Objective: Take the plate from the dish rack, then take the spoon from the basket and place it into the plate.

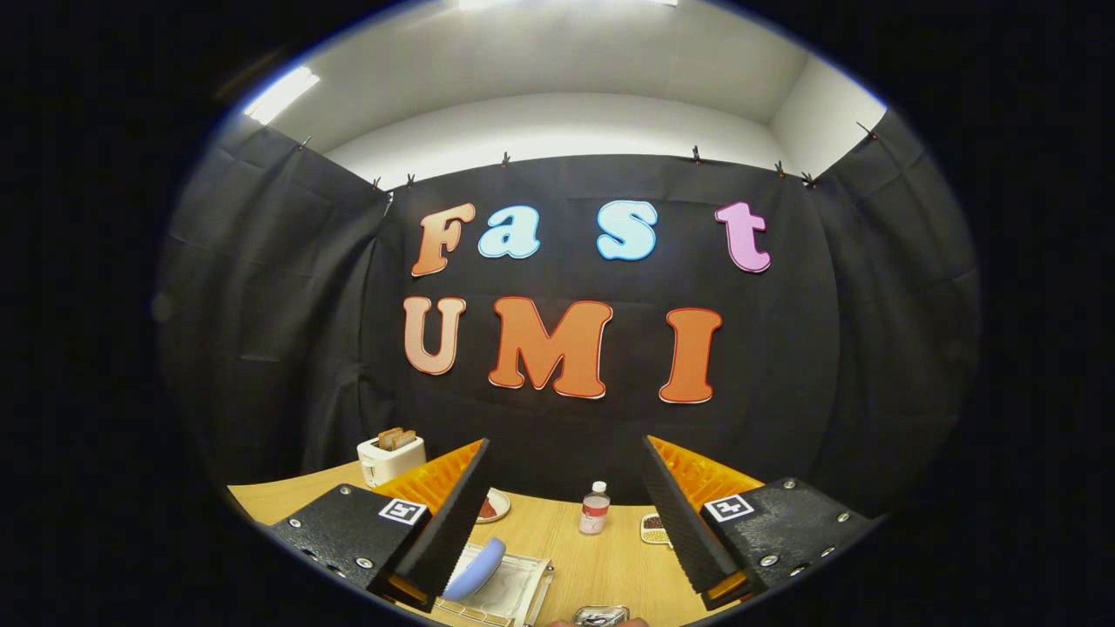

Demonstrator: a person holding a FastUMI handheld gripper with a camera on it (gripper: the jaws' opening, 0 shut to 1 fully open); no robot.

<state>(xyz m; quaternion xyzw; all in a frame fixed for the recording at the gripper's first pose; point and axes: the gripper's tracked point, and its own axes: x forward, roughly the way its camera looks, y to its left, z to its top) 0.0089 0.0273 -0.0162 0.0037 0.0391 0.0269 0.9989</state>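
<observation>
Between gripper (564, 531) fingers, wide apart, plate (475, 568) upright in rack (523, 592)

The hand-held two-finger tool (566, 514) is held level and raised, pointing straight ahead. Its two fingers (453, 514) stand wide apart, spread in a V with a broad gap between them, and nothing is gripped or touched by either ribbed inner face. Each finger sits on a flat block with visible screws and a small square marker on top.

Bright ceiling lights (280, 94) overhead; sharp centre, strong fisheye bending at edges.
</observation>
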